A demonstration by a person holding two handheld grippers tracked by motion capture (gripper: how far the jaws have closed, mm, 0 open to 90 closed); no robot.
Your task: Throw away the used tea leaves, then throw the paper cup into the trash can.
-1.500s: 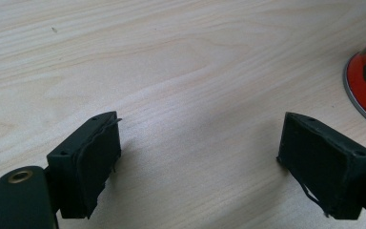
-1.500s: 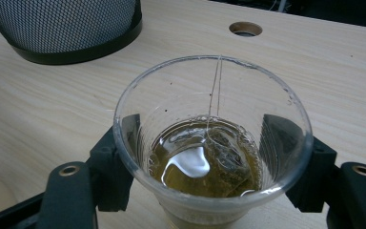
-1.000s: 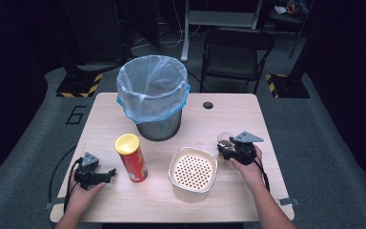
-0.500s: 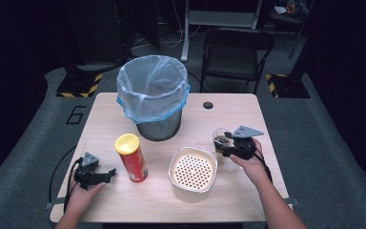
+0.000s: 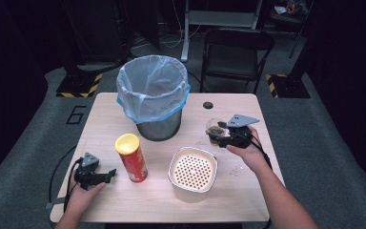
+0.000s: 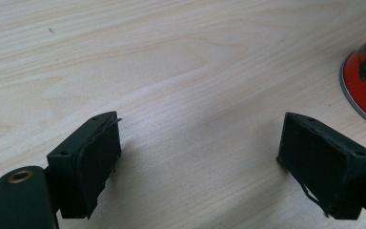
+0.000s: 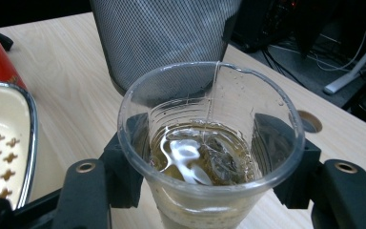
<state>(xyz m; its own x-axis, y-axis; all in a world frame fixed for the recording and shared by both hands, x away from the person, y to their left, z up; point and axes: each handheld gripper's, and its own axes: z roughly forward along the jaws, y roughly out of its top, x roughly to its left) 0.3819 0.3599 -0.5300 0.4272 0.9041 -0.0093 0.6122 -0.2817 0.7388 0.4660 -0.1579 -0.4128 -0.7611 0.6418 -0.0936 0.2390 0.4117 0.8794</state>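
Cup (image 7: 209, 157) in right gripper (image 5: 221, 135) jaws has lifted toward bin (image 5: 153, 98).

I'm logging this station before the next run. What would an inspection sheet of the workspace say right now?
Surface: light wooden table, a few crumbs near the right forearm.
Job's things: clear plastic cup holding brownish liquid, upright; white container with perforated insert; mesh bin with blue liner.
Clutter: red chip can with yellow lid, standing.
Grippers: right claw shut on the cup, jaws on its two sides; left claw open over bare wood beside the can.
Cables: one trails from the left claw off the table edge.
Surroundings: black folding chair, dark floor with hazard-striped bases.
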